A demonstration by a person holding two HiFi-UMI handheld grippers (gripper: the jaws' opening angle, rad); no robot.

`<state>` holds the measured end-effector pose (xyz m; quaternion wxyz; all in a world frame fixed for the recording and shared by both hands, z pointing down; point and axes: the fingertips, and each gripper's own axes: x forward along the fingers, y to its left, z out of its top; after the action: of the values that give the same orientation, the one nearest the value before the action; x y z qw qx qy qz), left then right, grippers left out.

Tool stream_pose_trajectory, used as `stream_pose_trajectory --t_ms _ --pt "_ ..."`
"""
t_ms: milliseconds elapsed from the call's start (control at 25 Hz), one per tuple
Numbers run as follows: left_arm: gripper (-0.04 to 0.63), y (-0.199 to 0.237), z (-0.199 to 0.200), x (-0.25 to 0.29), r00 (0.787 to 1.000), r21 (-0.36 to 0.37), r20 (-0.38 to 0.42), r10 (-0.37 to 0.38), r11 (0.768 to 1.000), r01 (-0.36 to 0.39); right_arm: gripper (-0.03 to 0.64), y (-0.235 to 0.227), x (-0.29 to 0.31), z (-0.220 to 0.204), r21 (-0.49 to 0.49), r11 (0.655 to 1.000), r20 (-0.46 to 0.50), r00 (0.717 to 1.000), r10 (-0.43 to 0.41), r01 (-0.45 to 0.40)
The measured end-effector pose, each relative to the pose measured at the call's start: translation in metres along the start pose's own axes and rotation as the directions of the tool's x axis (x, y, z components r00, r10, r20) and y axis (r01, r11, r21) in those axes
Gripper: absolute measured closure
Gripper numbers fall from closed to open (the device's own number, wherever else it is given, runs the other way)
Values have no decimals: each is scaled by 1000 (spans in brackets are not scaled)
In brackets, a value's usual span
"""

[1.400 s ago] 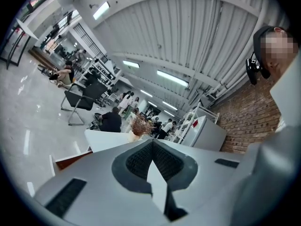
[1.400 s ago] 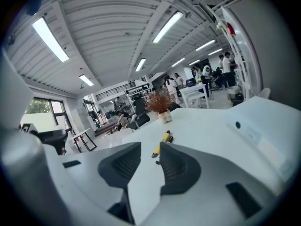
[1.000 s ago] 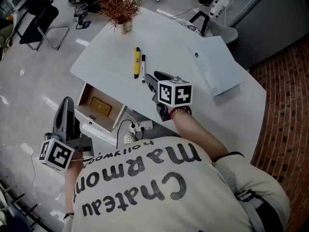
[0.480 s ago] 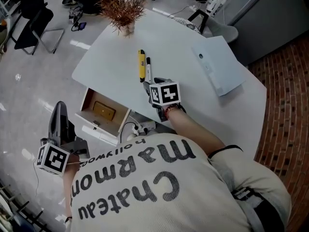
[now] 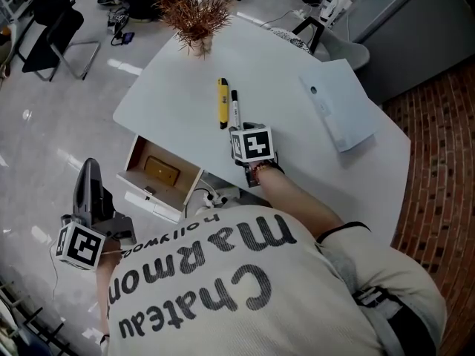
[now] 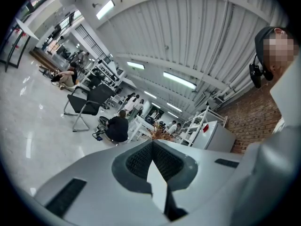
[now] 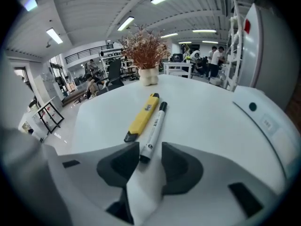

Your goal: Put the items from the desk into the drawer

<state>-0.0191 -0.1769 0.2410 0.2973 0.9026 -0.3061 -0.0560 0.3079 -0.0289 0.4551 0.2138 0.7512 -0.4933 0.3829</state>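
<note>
right gripper (image 7: pixel 145 155) tilts down at the smooth white desk (image 7: pixel 207 126), its ribbed dark pads apart and just closing around the near end of a slim, white-barrelled marker (image 7: pixel 155 128). a flat yellow utility knife (image 7: pixel 142 117) lies just left. left gripper (image 6: pixel 153 143) is pinched together, empty.

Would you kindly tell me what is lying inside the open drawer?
One flat yellowish item lies in the drawer. The drawer's back end runs under the desk, so anything there is hidden.
</note>
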Motion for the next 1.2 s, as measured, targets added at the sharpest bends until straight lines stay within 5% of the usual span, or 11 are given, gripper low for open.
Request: stream_pose_trajectory --t_ms 160,640,1200 --pt "595 -2 -5 2 1000 3 -13 4 1000 -4 534 -3 -2 -3 44 999 -6 1000 3 -2" --pt "595 -43 -34 14 998 19 -50 -42 999 43 549 -33 -25 -17 248 965 33 996 83 -88" --pt "595 -136 -112 -36 998 -33 -55 22 999 -24 549 -88 -115 -31 165 966 122 976 179 -198"
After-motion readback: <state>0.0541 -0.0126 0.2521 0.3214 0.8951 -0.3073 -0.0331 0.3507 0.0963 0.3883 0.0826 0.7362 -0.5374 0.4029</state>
